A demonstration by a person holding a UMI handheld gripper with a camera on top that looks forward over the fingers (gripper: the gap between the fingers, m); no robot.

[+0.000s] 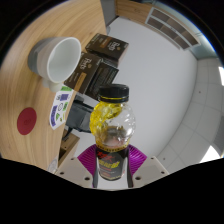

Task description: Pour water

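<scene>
I have bottle (113, 125) clamped between both pads (96, 160), cap on, held off table edge. White cup (57, 56) sits on table (25, 85) beside dark boxes (97, 60). Risk: cap blocks pour; tilting could loosen grip, bottle slips.

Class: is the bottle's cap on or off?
On. The black cap sits on the bottle, held in the gripper.

Clear bottle (113, 130) — black cap on, upright — near white cup (57, 56).
</scene>
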